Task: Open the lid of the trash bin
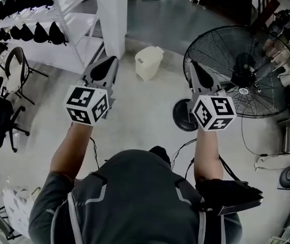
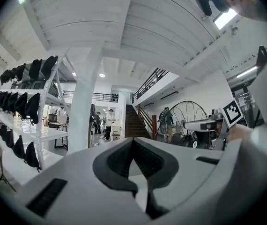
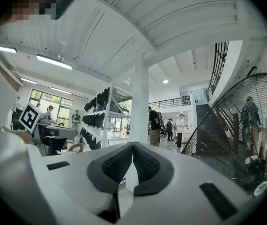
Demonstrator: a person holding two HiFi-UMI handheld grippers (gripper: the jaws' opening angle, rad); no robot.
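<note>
- Left tool (image 1: 107, 64): grey two-jaw body with a black-and-white marker cube, held level on an outstretched bare forearm (image 1: 67, 154) at centre left of the head view. The left gripper view (image 2: 132, 142) shows its dark pads clenched together on nothing.
- Right tool (image 1: 197, 71): same build, held level and parallel at centre right on the other forearm (image 1: 206, 154). Its pads meet in the right gripper view (image 3: 132, 146), with nothing between them.
- Cream plastic trash bin (image 1: 148, 62): upper centre of the frame, lid down. It stands on the pale polished floor (image 1: 135, 126) beyond and between the two tools, well apart from both, just right of a white square pillar (image 1: 112, 19).
- Room: a large black wire-caged floor fan (image 1: 244, 72) at upper right, a white rack of black bags (image 1: 38, 32) at upper left, and black office chairs (image 1: 0, 116) at the left edge.
- Views compared: the bin shows in the head view alone. The left gripper view adds a dark staircase (image 2: 129, 123), a white slatted ceiling and distant standing people. The right gripper view has the fan cage (image 3: 246, 135) close at its right edge.
</note>
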